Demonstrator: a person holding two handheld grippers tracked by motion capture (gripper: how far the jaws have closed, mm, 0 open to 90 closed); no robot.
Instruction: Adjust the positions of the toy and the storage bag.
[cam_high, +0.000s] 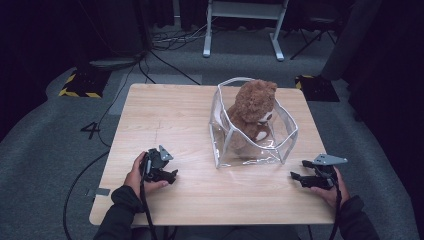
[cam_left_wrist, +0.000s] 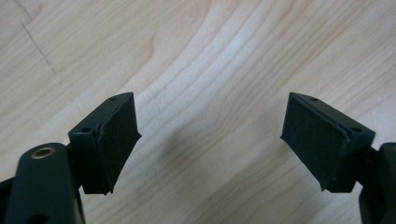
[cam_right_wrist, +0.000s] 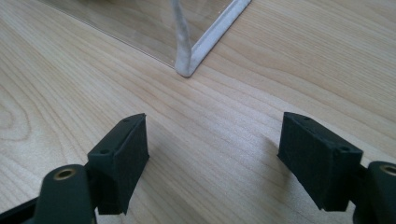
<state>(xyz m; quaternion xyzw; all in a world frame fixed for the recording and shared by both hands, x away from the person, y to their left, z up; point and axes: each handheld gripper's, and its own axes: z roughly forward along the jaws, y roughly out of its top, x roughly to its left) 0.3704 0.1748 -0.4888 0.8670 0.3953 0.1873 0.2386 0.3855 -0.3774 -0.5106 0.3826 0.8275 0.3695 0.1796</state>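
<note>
A brown teddy bear (cam_high: 254, 107) sits upright inside a clear plastic bag (cam_high: 252, 152) with white edging, on the right half of the wooden table (cam_high: 165, 115). My left gripper (cam_high: 171, 176) rests low over the table near the front left, open, with bare wood between its jaws (cam_left_wrist: 210, 140). My right gripper (cam_high: 296, 177) is at the front right, just right of the bag's near corner, also open. In the right gripper view the bag's white-edged corner (cam_right_wrist: 187, 67) lies a short way beyond the gripper (cam_right_wrist: 212, 158), apart from it.
The table's front edge runs just below both hands. A white frame stand (cam_high: 242, 20) and loose cables (cam_high: 170, 40) lie on the grey floor beyond the table. Yellow-black striped mats (cam_high: 80, 85) sit at the far corners.
</note>
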